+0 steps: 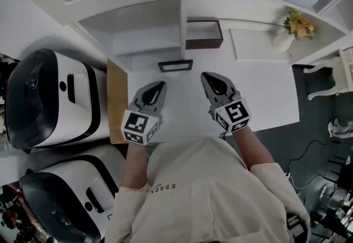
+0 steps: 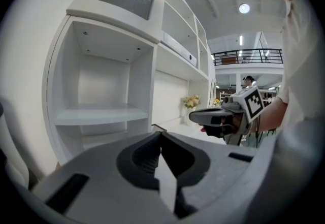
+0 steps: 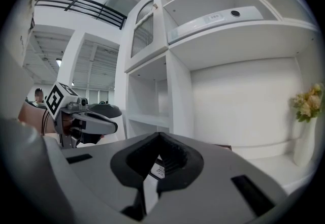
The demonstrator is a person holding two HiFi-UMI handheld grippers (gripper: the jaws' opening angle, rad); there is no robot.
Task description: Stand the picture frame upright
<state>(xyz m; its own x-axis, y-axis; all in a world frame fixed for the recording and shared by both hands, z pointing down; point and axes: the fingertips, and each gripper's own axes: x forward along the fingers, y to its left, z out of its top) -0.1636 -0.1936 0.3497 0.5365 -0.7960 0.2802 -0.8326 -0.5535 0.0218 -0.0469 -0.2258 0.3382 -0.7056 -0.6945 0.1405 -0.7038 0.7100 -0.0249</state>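
The picture frame (image 1: pixel 175 65) is small and dark-rimmed and seems to lie flat on the white table top (image 1: pixel 265 93), near the back shelf unit. My left gripper (image 1: pixel 160 86) hovers a little in front of it and to its left, jaws shut and empty. My right gripper (image 1: pixel 207 77) is just right of the frame, also shut with nothing in it. In the left gripper view the closed tips (image 2: pixel 160 134) point at the shelves, with the right gripper (image 2: pixel 195 115) alongside. Through the right gripper's (image 3: pixel 160 135) notch a printed bit of the frame (image 3: pixel 156 169) shows.
A brown open box (image 1: pixel 204 34) stands behind the frame to the right. A white vase of flowers (image 1: pixel 295 30) is at the back right. A wooden board (image 1: pixel 117 98) edges the table's left side, beside two white-and-black machines (image 1: pixel 49 98). White shelves (image 2: pixel 101 114) rise behind.
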